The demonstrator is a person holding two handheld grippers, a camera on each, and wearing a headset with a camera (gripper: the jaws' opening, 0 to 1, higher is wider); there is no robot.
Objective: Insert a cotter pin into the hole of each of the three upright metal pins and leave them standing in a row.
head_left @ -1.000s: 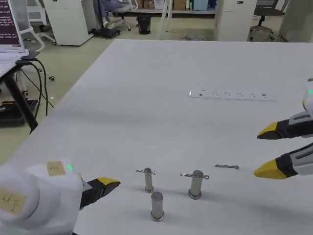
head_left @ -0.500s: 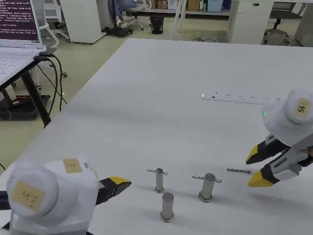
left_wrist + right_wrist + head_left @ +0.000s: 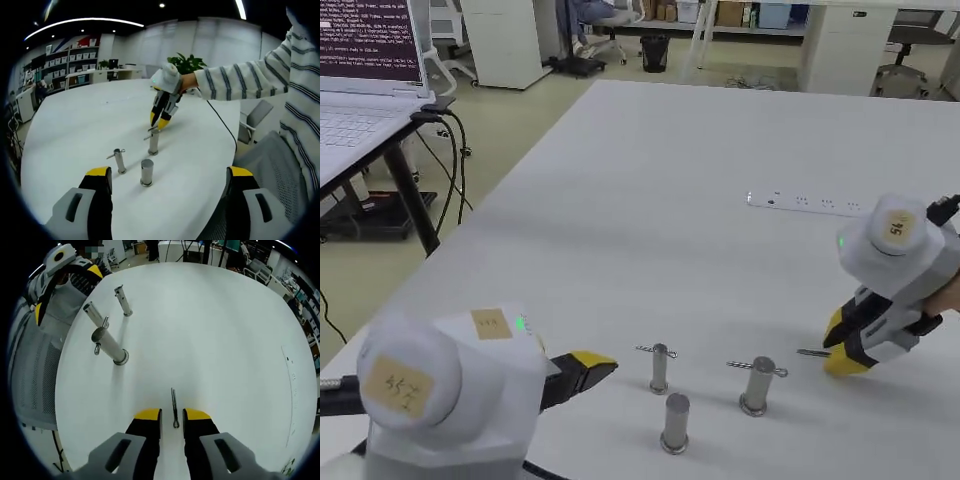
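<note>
Three upright metal pins stand near the table's front edge. The left pin (image 3: 659,368) and the right pin (image 3: 757,385) each carry a cotter pin through the top. The front pin (image 3: 675,422) has none. A loose cotter pin (image 3: 812,352) lies flat on the table. My right gripper (image 3: 838,346) is down at it, jaws narrowly open, with the cotter pin (image 3: 174,407) lying between the fingertips. My left gripper (image 3: 590,365) hovers wide open left of the pins, nothing in it; the front pin (image 3: 146,172) stands just ahead of it.
A white power strip (image 3: 810,203) lies on the table beyond the right gripper. Off the table's left side, a laptop (image 3: 360,70) sits on a stand with cables hanging. Bare white tabletop (image 3: 650,230) stretches behind the pins.
My right gripper has come down and leftward to the loose cotter pin, and its jaws have narrowed from wide open to a small gap around it. The left gripper has held its place.
</note>
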